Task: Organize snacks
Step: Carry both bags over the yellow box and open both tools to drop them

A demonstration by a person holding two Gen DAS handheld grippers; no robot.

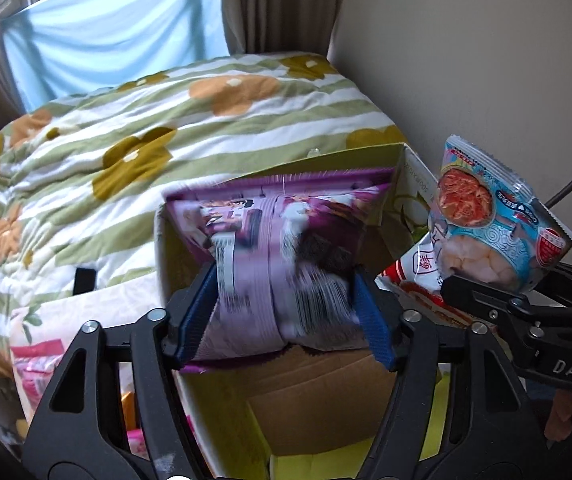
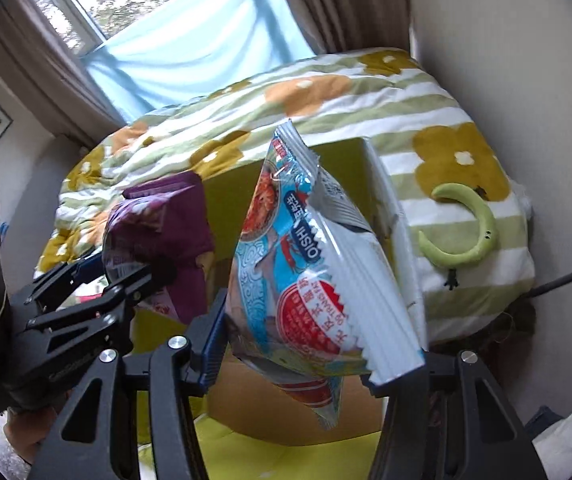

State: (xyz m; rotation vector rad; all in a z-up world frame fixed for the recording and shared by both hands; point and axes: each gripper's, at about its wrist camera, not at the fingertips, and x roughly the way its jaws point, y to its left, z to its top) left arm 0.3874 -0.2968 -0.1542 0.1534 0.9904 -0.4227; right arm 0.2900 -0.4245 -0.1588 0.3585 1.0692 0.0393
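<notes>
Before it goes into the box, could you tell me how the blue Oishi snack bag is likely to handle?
The blue Oishi bag looks puffy and probably light. Its glossy film may be slippery, and the right gripper pinches it only near one end, so it could swing. The contents likely crush easily if squeezed harder.

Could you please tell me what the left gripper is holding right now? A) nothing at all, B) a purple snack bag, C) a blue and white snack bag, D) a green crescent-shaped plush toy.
B: the left gripper has its blue-padded fingers pressed against both sides of the purple snack bag above the open cardboard box, while the blue and white snack bag sits in the right gripper.
</notes>
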